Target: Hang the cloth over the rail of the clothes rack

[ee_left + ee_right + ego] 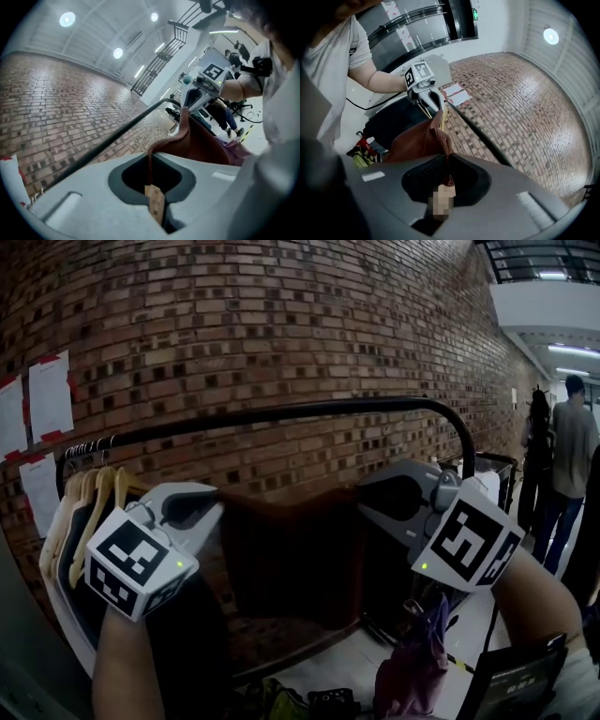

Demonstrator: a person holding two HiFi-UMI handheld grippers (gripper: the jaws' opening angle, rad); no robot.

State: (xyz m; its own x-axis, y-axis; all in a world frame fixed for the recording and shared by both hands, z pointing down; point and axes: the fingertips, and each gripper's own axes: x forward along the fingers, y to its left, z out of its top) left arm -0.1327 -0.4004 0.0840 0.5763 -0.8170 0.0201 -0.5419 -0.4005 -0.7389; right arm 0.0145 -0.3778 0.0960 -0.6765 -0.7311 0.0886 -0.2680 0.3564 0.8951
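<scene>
Left gripper (204,512) is clamped on the cloth's (295,559) upper left corner. In the left gripper view its jaws meet on the thin hem, and a small tan tag (154,204) sticks out between them, its print too small to read. Right gripper (375,495) pinches the opposite upper corner, its jaws nearly together on the fabric. The rust-brown cloth is stretched between the two and hangs flat, on the near side of the black rail (281,413) and below it, not yet over it.

At far left, sheets of paper (49,395) with red edges are stuck to the brick wall (309,324); their text cannot be read. Wooden hangers (89,502) crowd the rail's left end, just beside the left gripper. Each gripper's marker cube (139,563) shows only black and white squares, no words. From the hangers the rail runs bare to its bend (461,432) at the right, where it turns downward, so the open stretch lies directly above the cloth. A purple garment (417,662) hangs low beneath the right gripper. Two people (562,465) stand past the bend, well apart from the rack.
</scene>
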